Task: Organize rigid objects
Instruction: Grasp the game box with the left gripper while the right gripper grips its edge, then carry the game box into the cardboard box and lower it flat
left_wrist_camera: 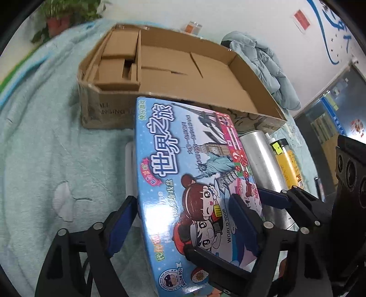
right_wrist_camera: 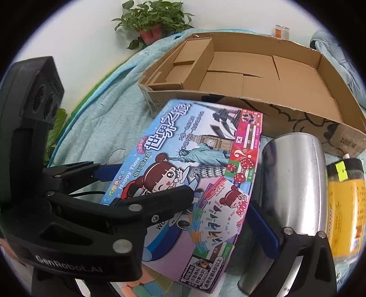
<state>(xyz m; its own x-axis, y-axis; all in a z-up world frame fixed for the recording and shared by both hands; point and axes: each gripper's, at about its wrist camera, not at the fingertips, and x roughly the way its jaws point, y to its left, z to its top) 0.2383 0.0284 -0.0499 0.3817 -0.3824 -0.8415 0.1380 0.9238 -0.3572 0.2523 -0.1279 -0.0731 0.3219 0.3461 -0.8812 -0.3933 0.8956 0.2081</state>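
A flat, colourful board game box lies tilted in front of an open cardboard carton. My left gripper is shut on the game box near its closer end, one blue pad against the box's left side and the other finger across its printed top. My right gripper stands wide open around the box's right part. One of its fingers sits between the box edge and a steel tumbler. Its other finger is hidden behind the left gripper.
A yellow bottle lies right of the tumbler on the teal blanket. The carton holds smaller cardboard boxes at its left end. Pastel blocks show under the game box. A potted plant and a jacket sit beyond.
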